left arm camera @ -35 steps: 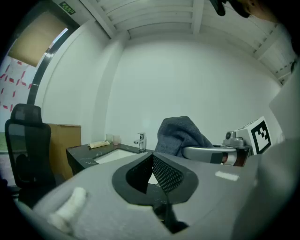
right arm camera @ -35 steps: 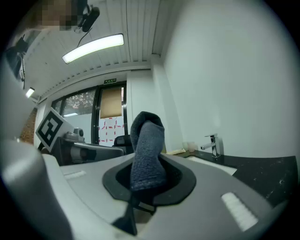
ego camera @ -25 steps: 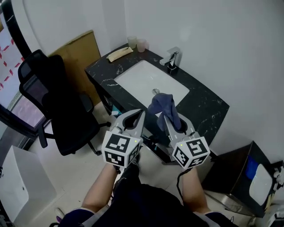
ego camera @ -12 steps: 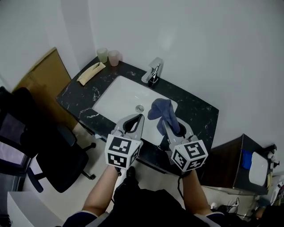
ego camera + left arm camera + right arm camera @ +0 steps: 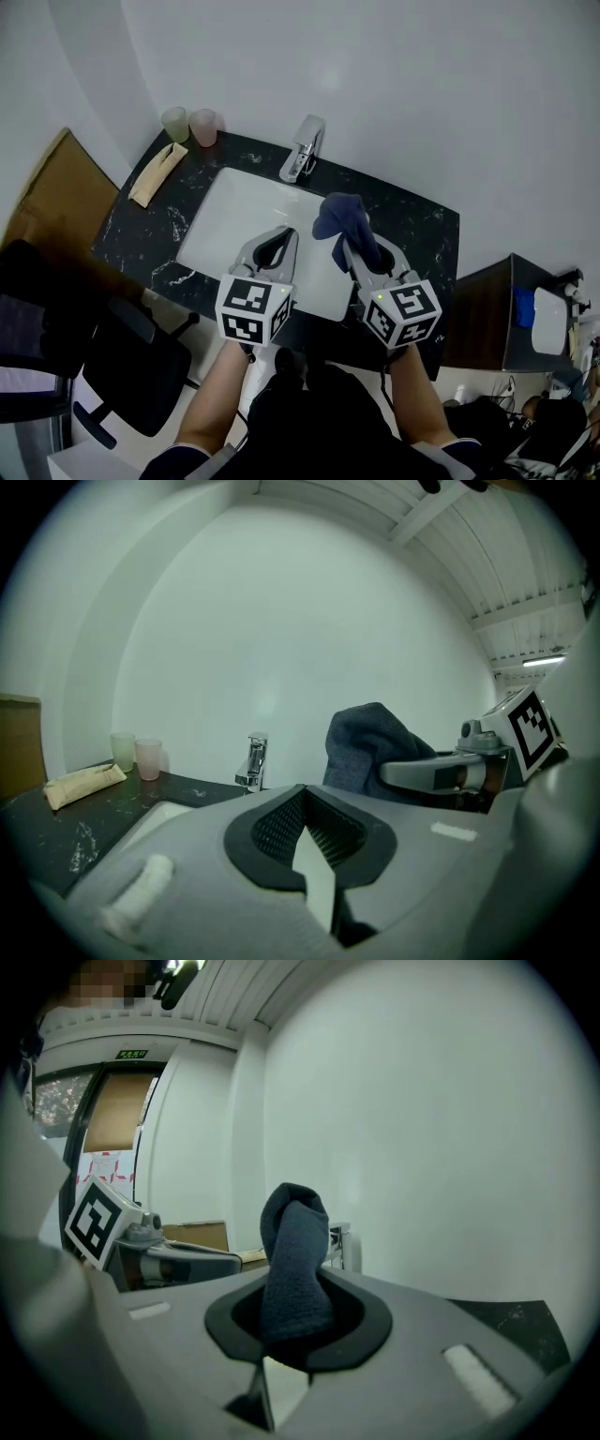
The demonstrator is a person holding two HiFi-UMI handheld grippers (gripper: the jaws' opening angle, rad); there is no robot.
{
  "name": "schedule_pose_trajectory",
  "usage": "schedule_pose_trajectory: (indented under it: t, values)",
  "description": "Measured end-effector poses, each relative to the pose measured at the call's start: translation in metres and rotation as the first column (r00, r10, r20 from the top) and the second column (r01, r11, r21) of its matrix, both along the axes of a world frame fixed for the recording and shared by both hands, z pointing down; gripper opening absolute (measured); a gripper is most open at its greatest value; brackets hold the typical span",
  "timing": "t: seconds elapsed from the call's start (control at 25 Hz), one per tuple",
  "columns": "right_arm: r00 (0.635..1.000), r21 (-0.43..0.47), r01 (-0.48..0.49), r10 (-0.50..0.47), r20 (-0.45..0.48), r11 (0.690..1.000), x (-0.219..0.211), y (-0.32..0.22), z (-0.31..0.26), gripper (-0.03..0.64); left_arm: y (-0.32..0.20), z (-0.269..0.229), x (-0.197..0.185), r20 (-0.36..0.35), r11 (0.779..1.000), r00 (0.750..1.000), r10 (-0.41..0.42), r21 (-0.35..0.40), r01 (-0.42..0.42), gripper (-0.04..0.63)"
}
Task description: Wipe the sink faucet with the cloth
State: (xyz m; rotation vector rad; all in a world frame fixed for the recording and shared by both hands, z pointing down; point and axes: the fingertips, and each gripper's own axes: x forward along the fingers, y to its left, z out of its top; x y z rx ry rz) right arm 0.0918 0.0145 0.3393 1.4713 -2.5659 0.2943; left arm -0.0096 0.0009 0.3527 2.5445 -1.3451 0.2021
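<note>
Approach to the faucet; wipe not yet begun. Right gripper (image 5: 349,246) is clamped on the dark blue cloth (image 5: 341,217), which is pinched low between the jaws, with a rolled wad standing up past the tips and its loose end folding over. Left gripper (image 5: 287,234) is clenched on nothing, pads meeting, and rides just beside the right one on its left. The chrome faucet (image 5: 302,150) stands at the back edge of the white basin (image 5: 230,220), ahead of both claws and apart from them. From the right claw it lies forward and to the left; from the left claw it is more nearly straight ahead. No contact between cloth and faucet. Judgement on doing the step well: lead with the wad, not the jaw tips, so that only fabric meets the chrome. Bring the right claw forward and leftward over the basin, lay the free cloth on the spout, draw it along the top and sides, then go round the lever and base. The grip looks firm, but the wad is floppy, so press lightly and go slowly or it may fold back over the jaws. The left claw is best held off to its own side, out of the path. Two cups (image 5: 174,124) and a tan folded item (image 5: 157,174) sit well to the left of the left claw, out of the way. Risk: nudging the lever and starting the water.
</note>
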Motion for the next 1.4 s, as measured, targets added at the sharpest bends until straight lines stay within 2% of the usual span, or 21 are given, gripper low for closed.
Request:
schedule_pose_trajectory:
  t: [0.16, 0.48, 0.72, 1.08, 1.24, 1.4]
  values:
    - [1.0, -0.012, -0.011, 0.011, 0.027, 1.0, 0.006, -0.023, 0.008, 0.061, -0.019, 0.006, 0.0, 0.027, 1.0, 1.0, -0.009, -0.009, 0.009, 0.002]
    - [0.989, -0.043, 0.001, 0.005, 0.147, 0.999, 0.017, -0.063, 0.021, 0.061, -0.05, 0.016, 0.004, 0.117, 0.998, 0.992, -0.047, -0.031, 0.051, 0.002]
    - [0.985, -0.064, 0.008, 0.003, 0.172, 0.998, 0.027, -0.081, 0.033, 0.061, -0.069, 0.016, 0.006, 0.145, 0.995, 0.985, -0.096, -0.019, 0.1, 0.002]
    - [0.993, -0.11, -0.035, 0.047, 0.111, 0.993, 0.027, -0.114, 0.054, 0.061, -0.1, 0.033, -0.009, 0.134, 0.989, 0.981, -0.138, -0.025, 0.143, 0.007]
    - [0.996, -0.13, -0.041, 0.05, 0.067, 0.991, 0.025, -0.141, 0.07, 0.061, -0.116, 0.041, -0.013, 0.134, 0.986, 0.978, -0.16, -0.027, 0.165, 0.096]
    - [0.999, -0.163, -0.047, 0.044, -0.024, 0.985, 0.024, -0.171, 0.094, 0.061, -0.13, 0.053, -0.015, 0.174, 0.982, 0.969, -0.177, -0.032, 0.185, 0.175]
